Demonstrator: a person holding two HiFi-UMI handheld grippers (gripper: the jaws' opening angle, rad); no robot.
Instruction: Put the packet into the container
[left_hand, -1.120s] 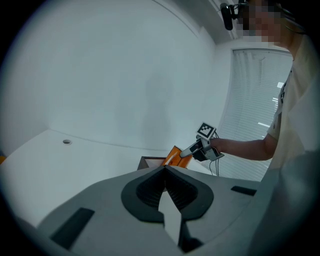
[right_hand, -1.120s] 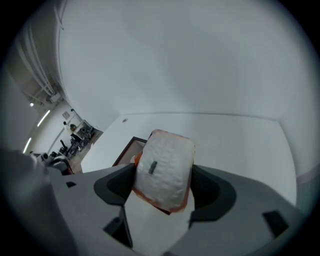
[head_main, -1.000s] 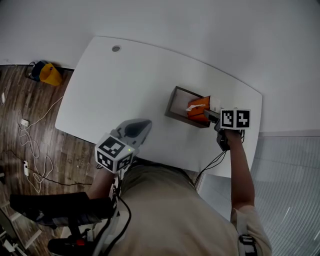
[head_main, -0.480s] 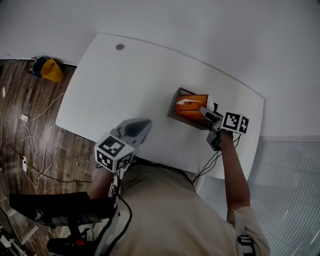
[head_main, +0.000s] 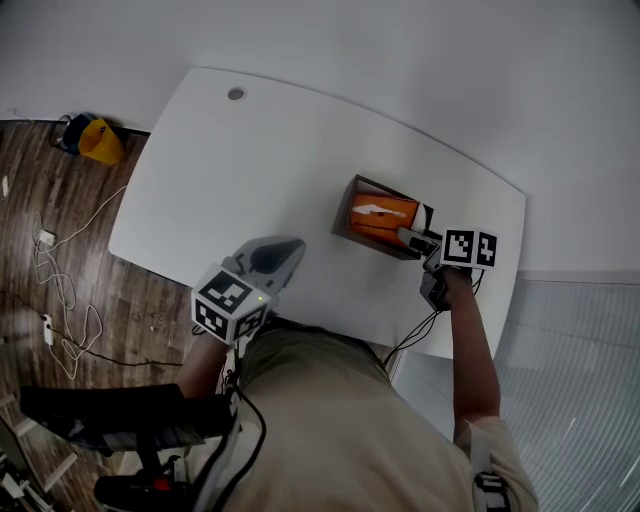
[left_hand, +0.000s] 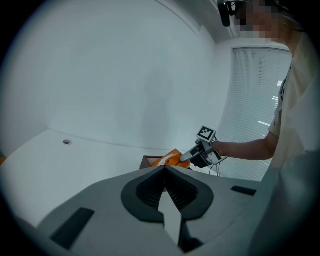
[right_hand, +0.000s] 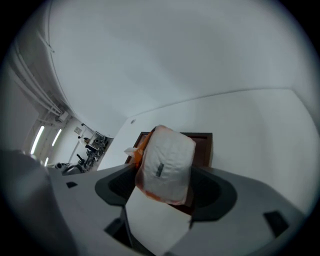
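The orange packet (head_main: 380, 212) lies in the dark brown container (head_main: 345, 215) on the white table (head_main: 230, 180). My right gripper (head_main: 408, 236) sits at the container's right end. In the right gripper view the packet (right_hand: 167, 162) shows its white back and leans in the container (right_hand: 205, 137), its near end between the jaws of my right gripper (right_hand: 162, 197). Those jaws have just been opening, and a dark gap shows on each side of the packet. My left gripper (head_main: 283, 250) hovers at the table's front edge, shut and empty (left_hand: 166, 187).
A round cable hole (head_main: 236, 94) sits at the table's far left corner. A black cable (head_main: 425, 325) hangs off the front edge below my right hand. On the wooden floor lie a yellow object (head_main: 100, 145) and loose cords (head_main: 60, 270).
The packet stood upright at the container's right end in my right gripper; now it lies flat inside. The right gripper has rolled and drawn back slightly. The left gripper has not moved.
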